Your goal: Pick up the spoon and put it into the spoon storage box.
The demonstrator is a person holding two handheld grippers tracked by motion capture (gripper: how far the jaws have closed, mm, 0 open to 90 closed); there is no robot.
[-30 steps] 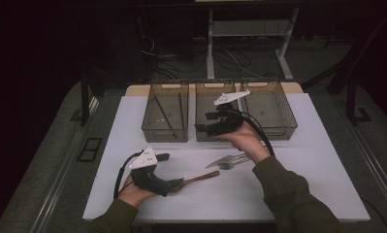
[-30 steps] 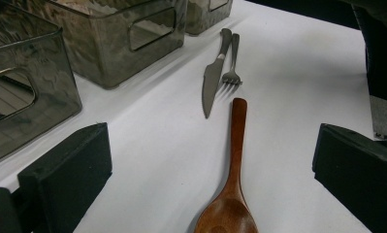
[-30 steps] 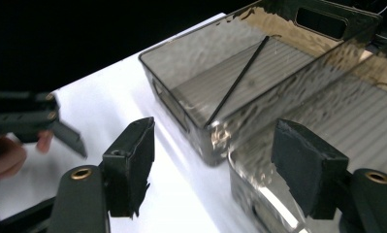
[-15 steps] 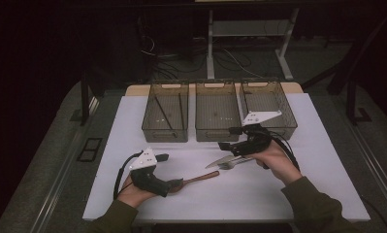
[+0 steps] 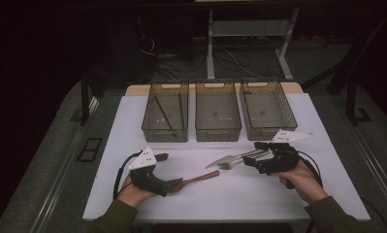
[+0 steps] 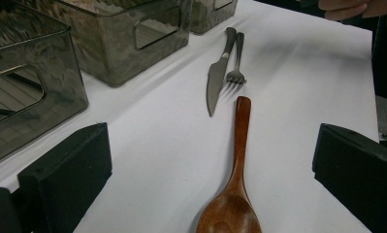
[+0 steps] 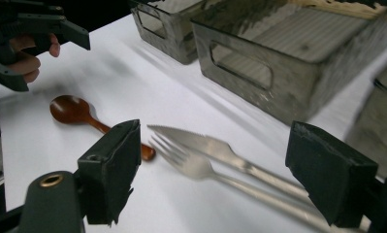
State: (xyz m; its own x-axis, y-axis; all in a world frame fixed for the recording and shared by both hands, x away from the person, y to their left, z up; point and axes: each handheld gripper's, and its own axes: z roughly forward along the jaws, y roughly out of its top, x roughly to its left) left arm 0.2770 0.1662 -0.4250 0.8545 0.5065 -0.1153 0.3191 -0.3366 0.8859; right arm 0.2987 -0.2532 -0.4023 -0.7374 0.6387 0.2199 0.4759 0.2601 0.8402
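Note:
A wooden spoon [image 5: 201, 178] lies on the white table top, its bowl between the wide jaws of my left gripper [image 5: 174, 184], which is open and not pressing on it. In the left gripper view the spoon [image 6: 237, 160] points away toward a knife [image 6: 216, 80] and a fork [image 6: 236, 68] lying side by side. My right gripper [image 5: 253, 154] sits low at their handle ends. Its jaws have just been opening and stand open. In the right gripper view the knife [image 7: 205, 143] and fork [image 7: 191, 162] lie between the right gripper's [image 7: 213, 145] jaws, untouched.
Three smoky clear bins stand in a row at the back: left bin [image 5: 165, 133] with dark chopsticks [image 5: 164, 114], middle bin [image 5: 218, 132], right bin [image 5: 268, 131]. The table's front edge runs just behind both hands. The floor around is dark.
My right gripper has come back from over the middle bin, moving right and down to the handles of the knife and fork. The left gripper and the spoon have stayed put.

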